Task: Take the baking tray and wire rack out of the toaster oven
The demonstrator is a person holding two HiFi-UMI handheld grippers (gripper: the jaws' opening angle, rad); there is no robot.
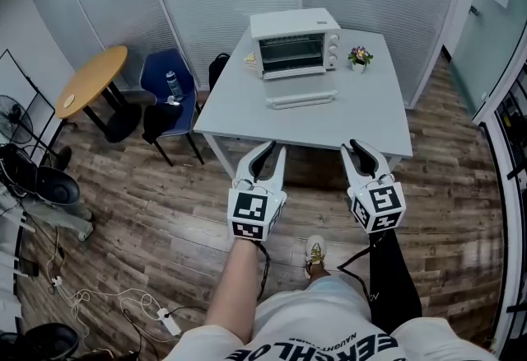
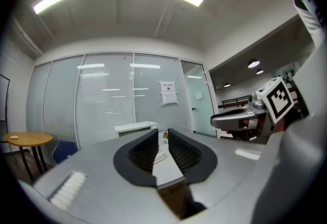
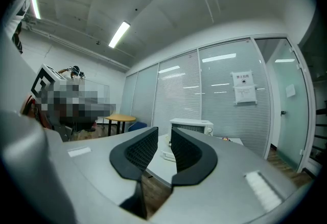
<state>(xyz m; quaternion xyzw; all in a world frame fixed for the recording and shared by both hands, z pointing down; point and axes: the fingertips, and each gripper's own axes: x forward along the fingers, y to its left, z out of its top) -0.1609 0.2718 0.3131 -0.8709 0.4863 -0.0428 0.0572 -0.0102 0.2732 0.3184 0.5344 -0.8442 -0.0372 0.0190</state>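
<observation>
Head view showed the grey table (image 1: 247, 116) just beyond both sets of fingertips, with the white toaster oven (image 1: 295, 42) at its far side, well ahead of them. Whether tray or rack sat inside could not be told. A flat white piece (image 1: 302, 97), door or tray, lay in front of the oven, nearer the fingers. The left gripper (image 1: 273, 147) had its jaws all but together, empty, and the right gripper (image 1: 356, 147) stood slightly parted, also empty. Only the head view showed the bottle (image 1: 174, 86) on a blue chair (image 1: 160, 71), far left of the fingers.
</observation>
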